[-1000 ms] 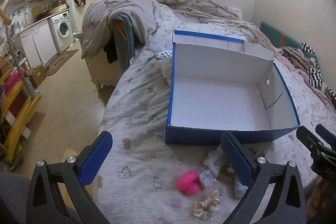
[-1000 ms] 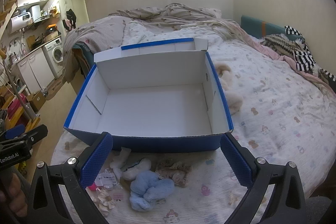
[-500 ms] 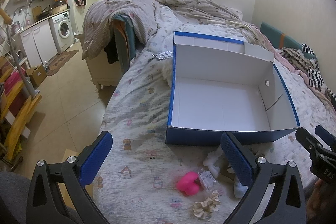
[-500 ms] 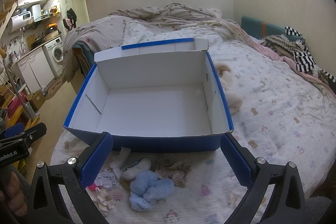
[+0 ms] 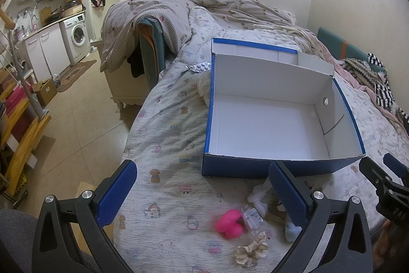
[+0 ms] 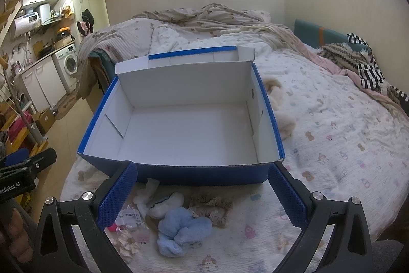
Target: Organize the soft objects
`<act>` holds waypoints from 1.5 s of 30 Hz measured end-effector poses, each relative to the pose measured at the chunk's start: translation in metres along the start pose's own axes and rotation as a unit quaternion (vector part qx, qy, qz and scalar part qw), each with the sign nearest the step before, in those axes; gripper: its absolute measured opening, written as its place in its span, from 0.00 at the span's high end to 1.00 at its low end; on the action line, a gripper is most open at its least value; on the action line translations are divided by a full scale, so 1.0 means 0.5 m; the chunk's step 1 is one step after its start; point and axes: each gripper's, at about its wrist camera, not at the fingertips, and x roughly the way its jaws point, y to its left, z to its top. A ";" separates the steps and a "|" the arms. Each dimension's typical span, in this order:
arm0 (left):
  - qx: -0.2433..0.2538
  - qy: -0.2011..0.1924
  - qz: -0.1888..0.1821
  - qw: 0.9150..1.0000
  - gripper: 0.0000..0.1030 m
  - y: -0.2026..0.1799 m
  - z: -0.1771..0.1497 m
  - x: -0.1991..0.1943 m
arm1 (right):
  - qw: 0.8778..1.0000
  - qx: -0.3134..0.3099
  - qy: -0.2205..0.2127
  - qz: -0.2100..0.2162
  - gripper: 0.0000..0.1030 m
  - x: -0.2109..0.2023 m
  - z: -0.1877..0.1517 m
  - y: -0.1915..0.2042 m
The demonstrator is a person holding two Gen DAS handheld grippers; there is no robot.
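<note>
Left wrist view: left gripper [image 5: 202, 192] spread wide, holds nothing, hovers over bed edge. Blue shoebox [image 5: 281, 168] ahead, white inside bare. Near its front wall: pink heart-shaped toy [image 5: 228, 223], cream scrunchie [image 5: 251, 248], white sock [image 5: 258, 197], small plastic packet [image 5: 251, 215].

Right wrist view: right gripper [image 6: 203, 196] also wide open, empty. Light blue fluffy scrunchie [image 6: 182, 230] between fingers, beside beige lace scrunchie [image 6: 212, 206]. Judgement: all light, limp, squashy; pinch thickest bunched fold, else fabric slips out.
</note>
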 end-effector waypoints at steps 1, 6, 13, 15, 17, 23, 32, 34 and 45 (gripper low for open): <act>0.000 0.000 0.000 1.000 0.00 0.000 0.000 0.000 | 1.000 -0.001 0.000 0.000 0.00 0.000 0.000 0.000; 0.001 0.000 0.000 1.000 0.00 0.001 0.000 0.000 | 1.000 -0.002 0.001 0.000 0.00 -0.001 -0.001 0.000; 0.001 -0.001 0.000 1.000 0.00 0.001 -0.001 0.000 | 1.000 -0.002 0.001 0.000 0.00 0.000 -0.001 0.001; 0.000 -0.001 0.000 1.000 0.00 0.002 0.000 0.000 | 1.000 -0.002 0.001 -0.001 0.00 0.000 -0.001 0.002; 0.000 0.000 0.000 1.000 0.00 0.002 -0.001 0.000 | 1.000 -0.002 0.001 0.000 0.00 0.000 -0.001 0.001; 0.001 -0.001 0.000 1.000 0.00 0.002 -0.001 0.000 | 1.000 -0.002 0.001 -0.001 0.00 0.000 -0.002 0.003; -0.003 -0.001 -0.003 1.000 0.00 0.007 0.005 -0.001 | 1.000 -0.001 -0.001 -0.001 0.00 0.000 -0.003 0.002; -0.002 0.000 0.001 1.000 0.00 0.011 0.008 -0.004 | 1.000 0.003 0.000 0.000 0.00 0.001 -0.001 -0.001; -0.010 0.047 0.025 0.999 0.00 0.053 0.050 -0.006 | 0.995 0.038 0.083 0.047 0.00 0.016 0.022 -0.041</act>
